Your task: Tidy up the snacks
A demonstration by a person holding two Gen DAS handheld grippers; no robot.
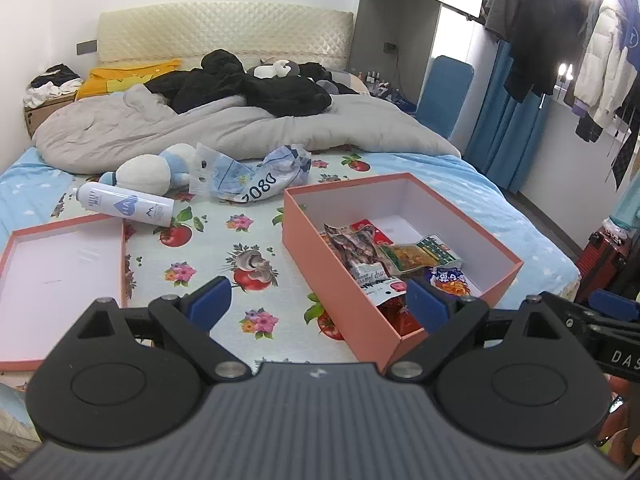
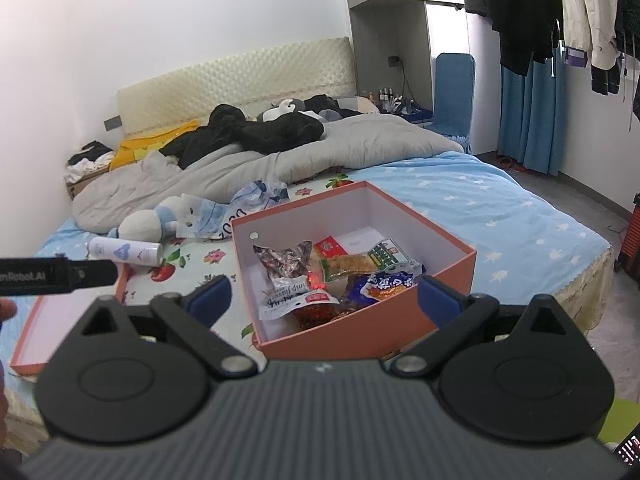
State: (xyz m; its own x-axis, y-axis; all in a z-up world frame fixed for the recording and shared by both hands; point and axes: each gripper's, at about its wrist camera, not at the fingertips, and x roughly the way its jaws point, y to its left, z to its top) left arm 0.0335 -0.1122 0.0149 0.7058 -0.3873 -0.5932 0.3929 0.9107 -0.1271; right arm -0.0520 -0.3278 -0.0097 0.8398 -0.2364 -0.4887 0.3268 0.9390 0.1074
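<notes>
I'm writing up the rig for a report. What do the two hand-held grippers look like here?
Both match. The left hand-held gripper and right hand-held gripper each have a ribbed dark grey body, two black rounded housings with circular caps, black link arms on silver pivot pins, and blue finger pads. White lettering marks each gripper's side, seen from the other's camera. No sleeves or cables show.

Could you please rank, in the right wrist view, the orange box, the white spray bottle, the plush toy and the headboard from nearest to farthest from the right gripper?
1. Orange box, directly ahead of the right gripper.
2. White spray bottle, left.
3. Plush toy, left, behind it.
4. Headboard, far end.
</notes>
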